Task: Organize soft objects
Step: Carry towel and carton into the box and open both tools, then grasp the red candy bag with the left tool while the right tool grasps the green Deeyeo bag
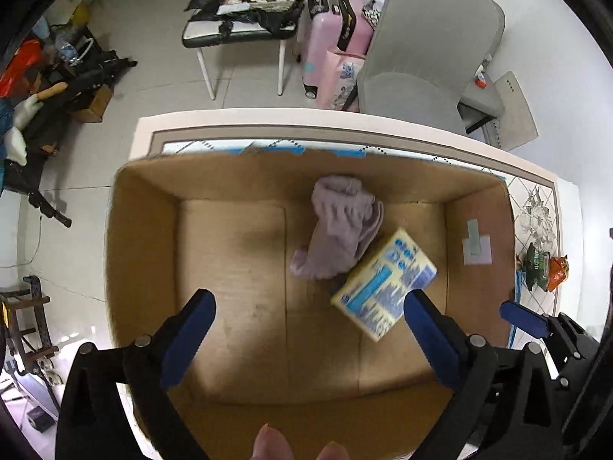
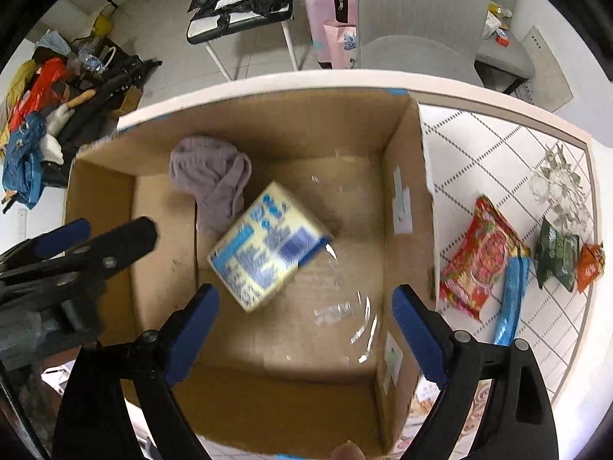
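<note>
An open cardboard box (image 1: 145,237) (image 2: 406,145) stands on the table. Inside lie a crumpled lilac cloth (image 1: 341,226) (image 2: 214,176) and a yellow-and-blue tissue pack (image 1: 383,283) (image 2: 268,245), blurred in both views, partly over the cloth. A clear plastic film (image 2: 345,306) shimmers by the pack. My left gripper (image 1: 306,306) is open and empty above the box. My right gripper (image 2: 302,299) is open and empty above the box, to the right of the left one. The right gripper's fingers (image 1: 525,318) show in the left wrist view, the left gripper's fingers (image 2: 61,237) in the right wrist view.
Right of the box on the patterned table (image 2: 498,145) lie a red snack bag (image 2: 486,257), a blue tube (image 2: 513,299), a green packet (image 2: 555,257) and an orange packet (image 2: 590,264). A grey chair (image 1: 425,50), a pink suitcase (image 1: 329,38) and floor clutter lie beyond.
</note>
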A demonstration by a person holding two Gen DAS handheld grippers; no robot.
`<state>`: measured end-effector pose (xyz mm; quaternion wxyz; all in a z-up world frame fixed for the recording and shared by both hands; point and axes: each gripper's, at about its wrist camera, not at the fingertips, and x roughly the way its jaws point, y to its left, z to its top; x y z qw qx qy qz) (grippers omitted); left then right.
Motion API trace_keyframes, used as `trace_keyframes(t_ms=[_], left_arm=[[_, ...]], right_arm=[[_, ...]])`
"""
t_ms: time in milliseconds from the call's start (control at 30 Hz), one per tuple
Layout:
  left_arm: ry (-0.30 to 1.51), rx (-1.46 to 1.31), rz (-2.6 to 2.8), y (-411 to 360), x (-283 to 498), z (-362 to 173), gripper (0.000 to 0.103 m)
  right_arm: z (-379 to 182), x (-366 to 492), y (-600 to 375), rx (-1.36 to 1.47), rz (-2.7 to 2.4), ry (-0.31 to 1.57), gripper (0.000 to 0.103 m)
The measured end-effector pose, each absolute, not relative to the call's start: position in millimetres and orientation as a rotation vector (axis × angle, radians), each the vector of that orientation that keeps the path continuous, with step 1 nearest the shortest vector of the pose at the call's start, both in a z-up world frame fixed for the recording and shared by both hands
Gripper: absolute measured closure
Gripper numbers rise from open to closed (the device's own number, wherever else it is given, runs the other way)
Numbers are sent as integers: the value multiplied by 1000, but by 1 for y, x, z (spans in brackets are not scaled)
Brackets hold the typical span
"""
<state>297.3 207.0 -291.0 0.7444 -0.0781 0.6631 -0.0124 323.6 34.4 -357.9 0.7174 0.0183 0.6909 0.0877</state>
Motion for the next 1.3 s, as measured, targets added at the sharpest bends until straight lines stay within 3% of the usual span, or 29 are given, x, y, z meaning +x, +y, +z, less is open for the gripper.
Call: trace_keyframes(t_ms=[600,900,1067,1300], left_arm=[[1283,-211,117,193,176,-195,2],[1225,-209,47,108,186,-151,2],[1267,-157,-25,23,220,-165,2],[1432,-71,-6,-61,290,-242,2]], right_arm=[[-274,219,12,17,366,1400,10],[-251,222,-111,214,330,1399,10],[-280,253,-241,441,129,1448,10],[-398,317,-360,895,-123,1568,10]])
